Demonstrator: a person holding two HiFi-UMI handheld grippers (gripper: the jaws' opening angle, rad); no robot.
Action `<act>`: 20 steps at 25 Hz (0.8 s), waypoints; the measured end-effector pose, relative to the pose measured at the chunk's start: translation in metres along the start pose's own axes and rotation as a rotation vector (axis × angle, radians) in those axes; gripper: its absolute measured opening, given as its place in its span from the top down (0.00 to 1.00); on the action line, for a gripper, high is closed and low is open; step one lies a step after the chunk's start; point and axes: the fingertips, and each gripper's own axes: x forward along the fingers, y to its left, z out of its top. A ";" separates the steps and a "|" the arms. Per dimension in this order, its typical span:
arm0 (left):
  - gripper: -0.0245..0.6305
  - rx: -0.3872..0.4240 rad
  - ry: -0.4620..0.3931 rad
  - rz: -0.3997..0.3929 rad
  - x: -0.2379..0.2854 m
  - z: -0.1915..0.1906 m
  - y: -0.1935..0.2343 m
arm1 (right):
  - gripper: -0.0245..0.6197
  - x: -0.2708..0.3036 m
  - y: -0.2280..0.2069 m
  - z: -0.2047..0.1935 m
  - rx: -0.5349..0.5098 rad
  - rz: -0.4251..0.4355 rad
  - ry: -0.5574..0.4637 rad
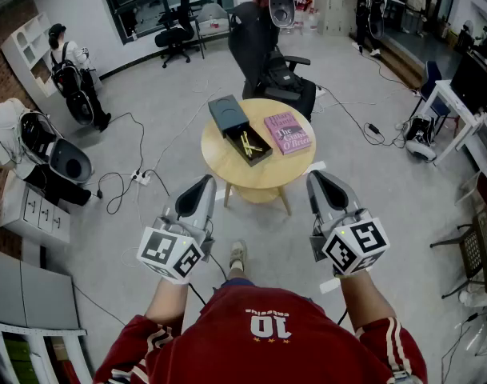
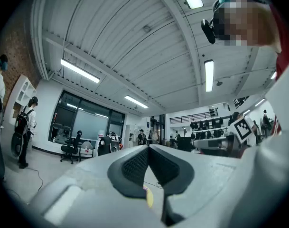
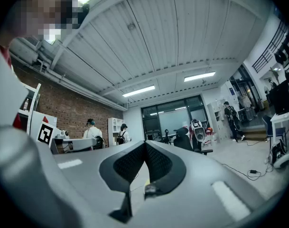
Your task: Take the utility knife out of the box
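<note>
Your left gripper (image 1: pixel 201 186) is closed: in the left gripper view its two dark pads (image 2: pixel 135 167) meet along a single seam with nothing between them. Your right gripper (image 1: pixel 319 181) is the same, its pads (image 3: pixel 158 165) pressed together and empty in the right gripper view. You hold both out in front of your chest, side by side and roughly level. The marker cubes sit nearest your wrists and the tips point away from you. Both hang over the bare grey floor, short of the table and well apart from everything on it. One shoe (image 1: pixel 237 254) shows on the floor between them.

Ahead of the tips stands a small round wooden table (image 1: pixel 227 170). On it lies an open dark box (image 1: pixel 262 157), with its lid (image 1: pixel 227 112) resting against the far left end. The utility knife (image 1: pixel 249 144) is inside the box, seen only as yellow shapes on the dark lining, too small for detail. Just to the right of the box lies a pink book (image 1: pixel 288 132), flat on the tabletop.

Behind the table is a black office chair (image 1: pixel 267 54). Cables (image 1: pixel 127 184) trail across the floor to the left of the table. Other people stand around the edges of the room, and a white shelf unit (image 1: pixel 27 46) stands against the far left wall.
</note>
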 end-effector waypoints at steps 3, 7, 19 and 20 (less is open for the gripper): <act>0.96 -0.001 -0.001 0.002 -0.001 0.002 0.000 | 0.96 0.000 0.003 0.002 -0.005 0.005 0.001; 0.96 0.004 0.000 0.005 0.000 0.003 0.000 | 0.96 0.002 0.003 0.001 -0.004 0.019 0.008; 0.96 0.009 0.013 0.008 0.003 0.003 0.007 | 0.96 0.011 0.001 -0.002 0.005 0.019 0.013; 0.96 0.008 0.014 0.010 0.003 0.004 0.008 | 0.96 0.011 0.001 -0.001 0.004 0.018 0.013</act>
